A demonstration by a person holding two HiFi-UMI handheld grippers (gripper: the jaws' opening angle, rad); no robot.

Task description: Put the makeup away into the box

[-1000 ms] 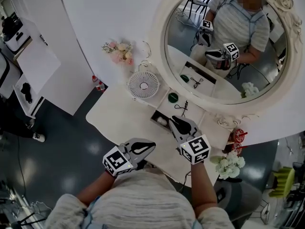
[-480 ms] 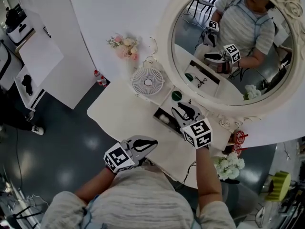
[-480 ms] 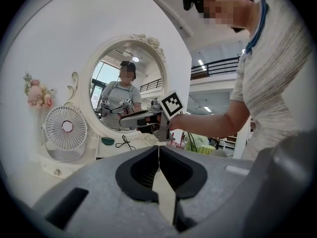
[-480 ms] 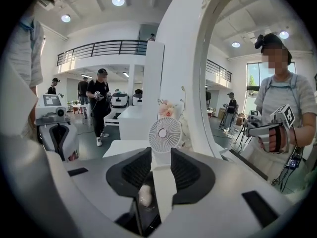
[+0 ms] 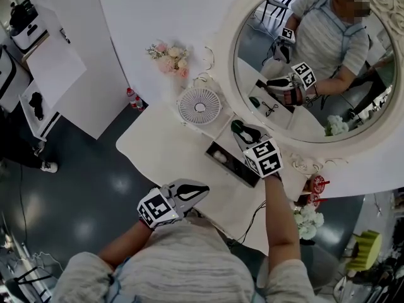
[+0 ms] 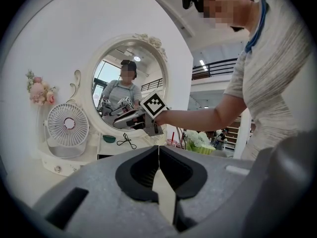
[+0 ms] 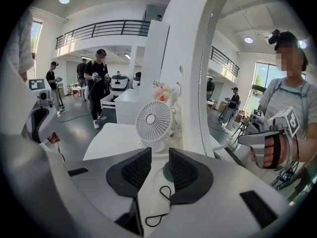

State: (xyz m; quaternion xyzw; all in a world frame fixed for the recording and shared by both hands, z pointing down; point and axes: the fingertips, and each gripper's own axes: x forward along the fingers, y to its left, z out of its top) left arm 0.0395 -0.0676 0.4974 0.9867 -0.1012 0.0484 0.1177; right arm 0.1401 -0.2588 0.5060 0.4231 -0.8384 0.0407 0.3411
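A small round green compact (image 5: pixel 236 125) lies on the white dressing table (image 5: pixel 164 150) close under the oval mirror. My right gripper (image 5: pixel 242 130) hovers over it, jaws open a little; the compact (image 7: pixel 165 173) shows beyond the gap with nothing held. A black looped cord (image 7: pixel 159 202) lies on the table under those jaws. The dark-sided box (image 5: pixel 231 161) stands just left of the right gripper, with a small white item (image 5: pixel 218 157) inside. My left gripper (image 5: pixel 201 189) hangs at the table's front edge, its jaws (image 6: pixel 159 150) shut on nothing.
A white desk fan (image 5: pixel 199 106) stands at the back left of the box. Pink flowers (image 5: pixel 169 59) hang on the wall. White flowers (image 5: pixel 308 221) and a red item (image 5: pixel 315 183) sit at the table's right end. The mirror (image 5: pixel 315 62) reflects both grippers.
My right gripper has moved from above the box back toward the mirror, over the green compact. The left gripper has stayed where it was.
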